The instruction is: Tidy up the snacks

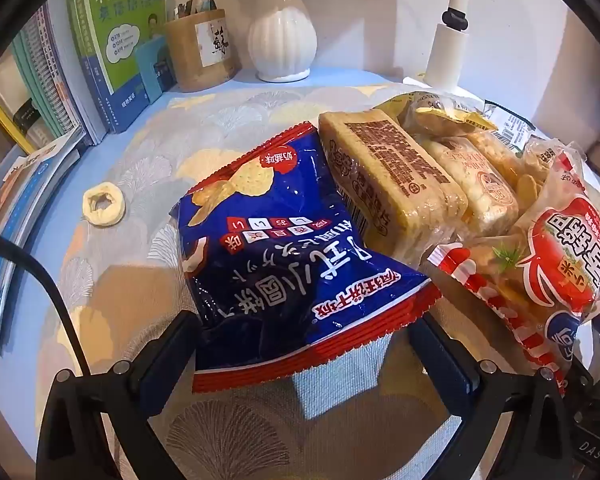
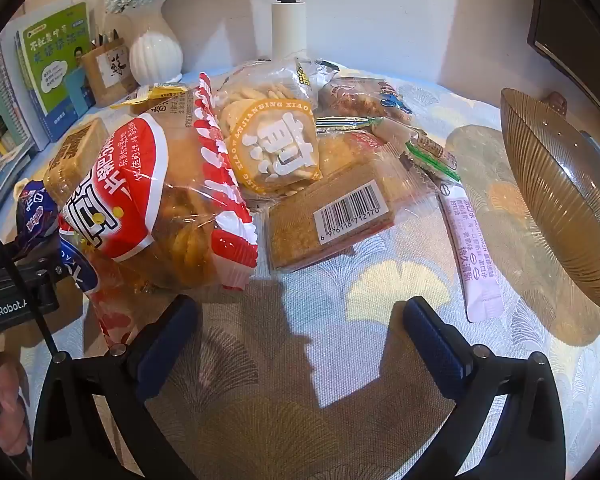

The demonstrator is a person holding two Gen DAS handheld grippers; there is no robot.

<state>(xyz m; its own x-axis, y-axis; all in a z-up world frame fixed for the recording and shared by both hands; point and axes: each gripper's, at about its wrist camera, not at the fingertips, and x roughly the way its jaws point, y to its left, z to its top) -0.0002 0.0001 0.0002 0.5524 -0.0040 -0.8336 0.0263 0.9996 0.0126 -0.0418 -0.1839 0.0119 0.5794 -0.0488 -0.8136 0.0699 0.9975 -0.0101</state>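
A pile of snack packets lies on the patterned tablecloth. In the left wrist view my left gripper (image 1: pixel 304 332) is open, its fingers on either side of the near end of a blue and red cracker bag (image 1: pixel 284 248), not closed on it. Behind the bag lie tan rice-cracker bars (image 1: pixel 384 176) and a red and white biscuit bag (image 1: pixel 556 264). In the right wrist view my right gripper (image 2: pixel 300 320) is open and empty above bare cloth, just in front of the red and white biscuit bag (image 2: pixel 156 200), a barcoded bar (image 2: pixel 340 212) and a round-cracker packet (image 2: pixel 276 140).
A ribbed amber glass bowl (image 2: pixel 560 200) stands at the right. A pink sachet (image 2: pixel 472 256) lies beside it. Books (image 1: pixel 112 40), a wooden pen holder (image 1: pixel 200 48), a white vase (image 1: pixel 282 36) and a white lamp post (image 1: pixel 448 40) line the back. A ring-shaped snack (image 1: pixel 103 204) lies loose at left.
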